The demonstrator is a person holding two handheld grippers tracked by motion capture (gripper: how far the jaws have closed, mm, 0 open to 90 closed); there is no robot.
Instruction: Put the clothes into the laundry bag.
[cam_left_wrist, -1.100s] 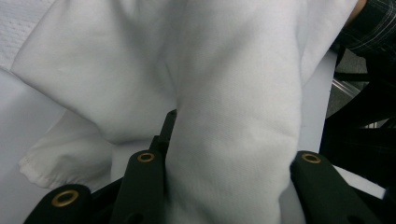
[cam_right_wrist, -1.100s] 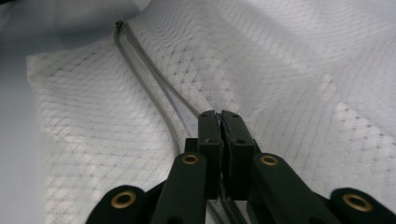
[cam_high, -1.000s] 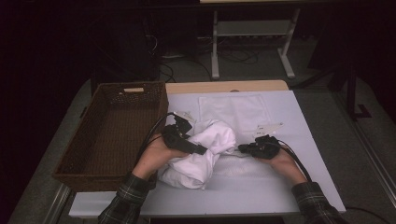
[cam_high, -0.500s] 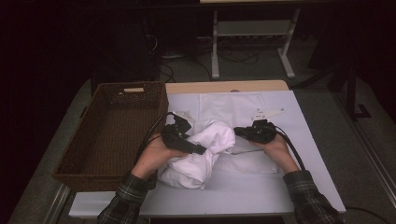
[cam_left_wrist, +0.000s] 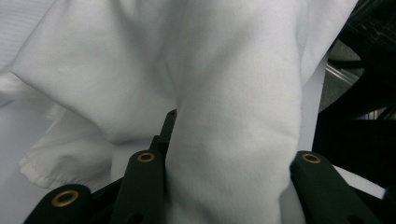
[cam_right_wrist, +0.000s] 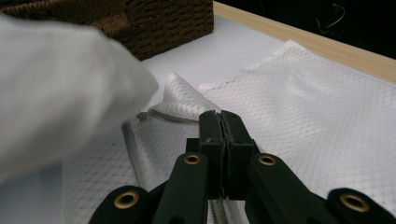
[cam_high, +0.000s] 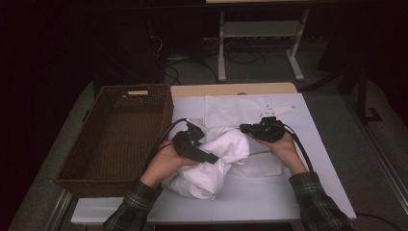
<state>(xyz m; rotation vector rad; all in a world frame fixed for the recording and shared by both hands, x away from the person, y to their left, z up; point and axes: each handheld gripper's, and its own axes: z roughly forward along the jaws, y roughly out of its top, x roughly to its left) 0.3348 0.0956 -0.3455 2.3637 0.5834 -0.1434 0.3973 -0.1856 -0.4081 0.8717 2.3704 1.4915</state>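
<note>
Left gripper (cam_high: 208, 157) squeezes bunched white cloth (cam_high: 226, 149) on table (cam_high: 332, 159). Right gripper (cam_right_wrist: 220, 116) pinches mesh bag (cam_right_wrist: 322, 112) edge, jaws together. Cloth not in bag yet (probably next); basket (cam_high: 86, 163) waits empty.

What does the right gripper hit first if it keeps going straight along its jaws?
The right gripper, shut on the mesh bag at its zipper edge, points toward the white garment and, beyond it, the wicker basket. The garment probably comes first; depth is unclear.
</note>
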